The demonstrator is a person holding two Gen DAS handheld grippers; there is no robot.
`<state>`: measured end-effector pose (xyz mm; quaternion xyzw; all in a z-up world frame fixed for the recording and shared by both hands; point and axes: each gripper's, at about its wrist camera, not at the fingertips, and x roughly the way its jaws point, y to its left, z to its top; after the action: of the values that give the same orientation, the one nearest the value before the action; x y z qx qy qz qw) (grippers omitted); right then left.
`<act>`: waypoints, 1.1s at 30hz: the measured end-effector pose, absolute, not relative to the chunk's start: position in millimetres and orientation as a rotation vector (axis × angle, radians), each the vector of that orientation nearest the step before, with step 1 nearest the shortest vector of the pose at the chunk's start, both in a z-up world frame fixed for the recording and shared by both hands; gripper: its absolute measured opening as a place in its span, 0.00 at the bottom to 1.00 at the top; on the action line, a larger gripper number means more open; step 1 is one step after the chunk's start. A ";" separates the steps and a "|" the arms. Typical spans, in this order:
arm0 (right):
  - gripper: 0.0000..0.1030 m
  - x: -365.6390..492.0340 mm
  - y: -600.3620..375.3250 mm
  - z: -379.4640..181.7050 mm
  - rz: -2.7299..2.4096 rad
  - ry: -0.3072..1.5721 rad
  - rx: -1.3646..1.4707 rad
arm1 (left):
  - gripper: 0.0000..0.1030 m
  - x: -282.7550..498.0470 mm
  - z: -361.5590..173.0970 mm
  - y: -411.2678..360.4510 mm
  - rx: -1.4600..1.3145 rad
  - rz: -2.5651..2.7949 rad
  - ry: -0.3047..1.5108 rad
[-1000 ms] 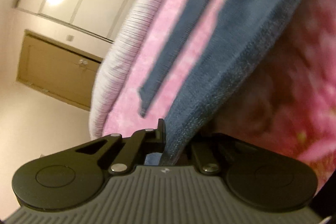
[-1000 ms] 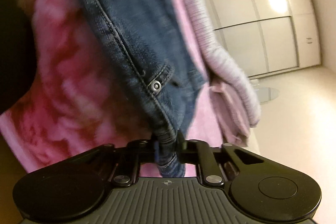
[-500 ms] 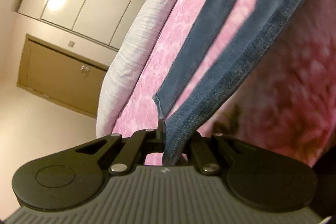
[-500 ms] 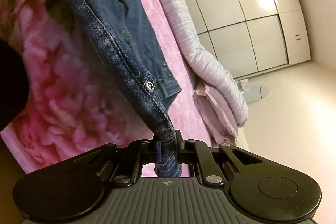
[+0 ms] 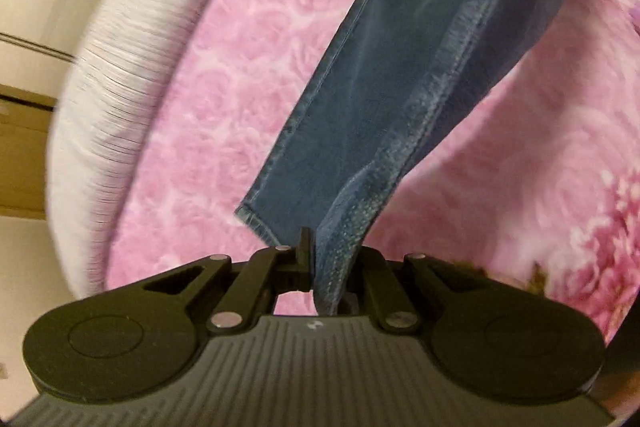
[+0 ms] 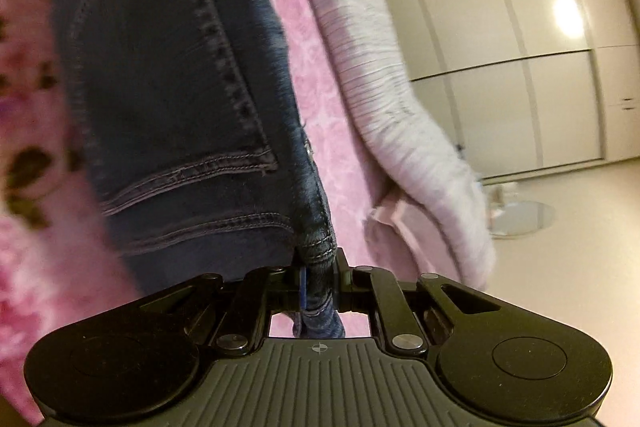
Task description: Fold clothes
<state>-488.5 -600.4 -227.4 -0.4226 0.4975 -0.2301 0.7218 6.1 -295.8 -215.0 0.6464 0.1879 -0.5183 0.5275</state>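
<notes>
A pair of blue jeans point(image 5: 400, 75) stretches over a pink rose-patterned bedspread point(image 5: 224, 99). My left gripper point(image 5: 326, 263) is shut on a hem edge of the jeans; one leg end lies just beyond it on the bedspread. My right gripper point(image 6: 318, 275) is shut on the waistband of the jeans point(image 6: 168, 99), with a back pocket point(image 6: 160, 67) facing the camera. The fabric hides the fingertips of both grippers.
A pale striped blanket point(image 5: 104, 99) lies rolled along the bed's far edge and also shows in the right wrist view point(image 6: 384, 99). White wardrobe doors point(image 6: 520, 47) and pale floor point(image 6: 560, 247) lie beyond. A floral pink cover point(image 5: 580, 207) lies on the near side.
Both grippers have lowered the jeans toward the bedspread. The jeans now lie flatter and fill more of each view. Both grips are unchanged.
</notes>
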 end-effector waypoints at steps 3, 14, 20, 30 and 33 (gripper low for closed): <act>0.09 -450.4 -647.1 -242.1 -0.472 1.142 -0.884 | 0.04 35.8 -239.3 -330.9 1.546 -1.258 0.556; 0.42 -379.5 -741.9 -328.5 -0.388 1.309 -0.753 | 0.39 113.2 -342.1 -440.6 1.541 -1.155 0.706; 0.62 -389.9 -728.6 -324.4 -0.591 1.214 -0.767 | 0.40 115.2 -346.2 -427.4 1.541 -1.072 0.574; 0.62 -412.3 -609.2 -267.1 -0.708 0.914 -0.598 | 0.45 123.6 -274.5 -310.0 1.369 -1.008 0.361; 0.62 -409.2 -563.0 -268.1 -0.659 0.864 -0.543 | 0.46 115.1 -284.4 -271.7 1.402 -0.991 0.286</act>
<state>-409.2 -563.0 -268.1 -0.2552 0.4059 -0.3095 0.8212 115.1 -271.7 -284.4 0.6159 0.1257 -0.4352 0.6446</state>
